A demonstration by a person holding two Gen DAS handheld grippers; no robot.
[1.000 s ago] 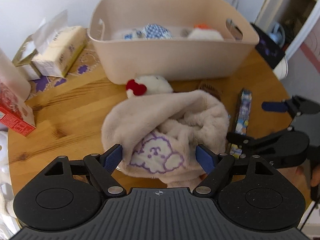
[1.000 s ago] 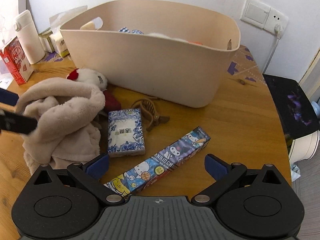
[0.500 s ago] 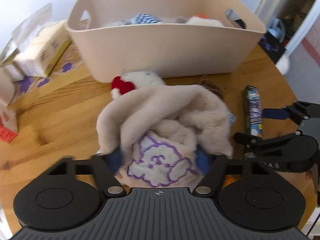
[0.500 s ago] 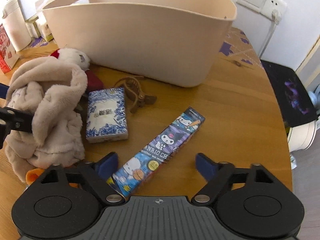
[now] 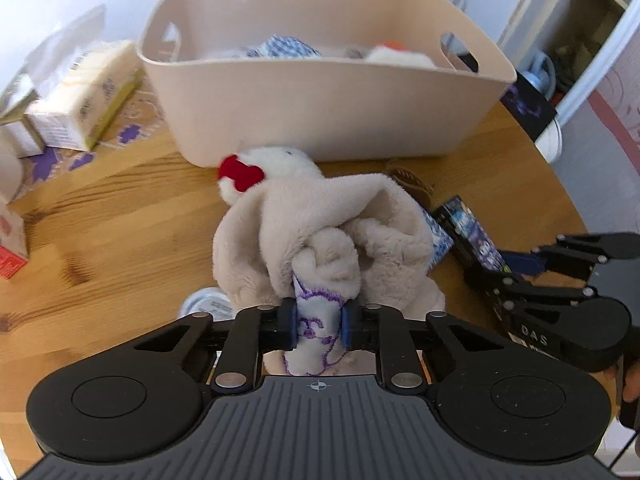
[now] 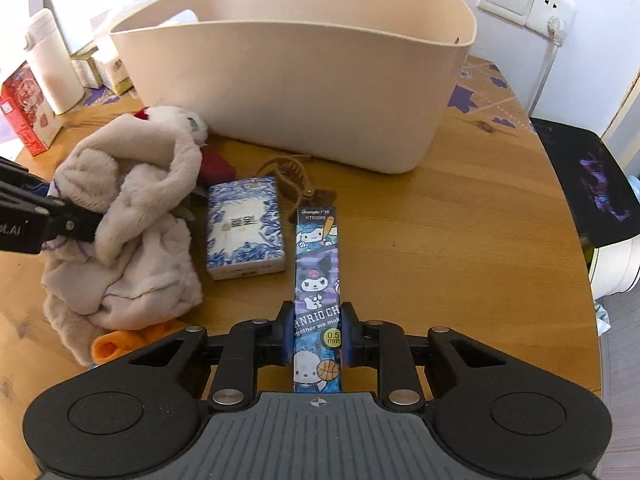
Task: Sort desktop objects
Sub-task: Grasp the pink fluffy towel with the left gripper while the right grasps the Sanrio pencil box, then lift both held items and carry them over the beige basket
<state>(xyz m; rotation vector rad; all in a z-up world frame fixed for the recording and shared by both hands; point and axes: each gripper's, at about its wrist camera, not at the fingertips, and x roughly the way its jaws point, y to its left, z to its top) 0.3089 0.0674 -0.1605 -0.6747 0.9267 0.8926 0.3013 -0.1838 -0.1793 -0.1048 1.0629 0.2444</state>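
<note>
A fluffy beige cloth with a purple embroidered patch (image 5: 320,216) lies bunched on the wooden table in front of the beige bin (image 5: 320,112). My left gripper (image 5: 318,320) is shut on its near fold. A white plush toy with a red bow (image 5: 276,164) peeks out behind the cloth. In the right wrist view, a long cartoon-printed pen box (image 6: 318,256) points toward the bin (image 6: 280,100). My right gripper (image 6: 318,332) is closing on the box's near end, with the pads against its two sides.
A blue-and-white tissue pack (image 6: 244,228) lies between cloth and pen box, with a brown hair clip (image 6: 288,172) behind it. An orange item (image 6: 116,340) shows under the cloth. Tissue boxes (image 5: 88,96), a white bottle (image 6: 52,64) and a red carton (image 6: 28,116) stand left.
Both grippers went from wide open to closed: the left pinched the cloth's embroidered fold, the right closed on the pen box, which turned to lie straight between its fingers.
</note>
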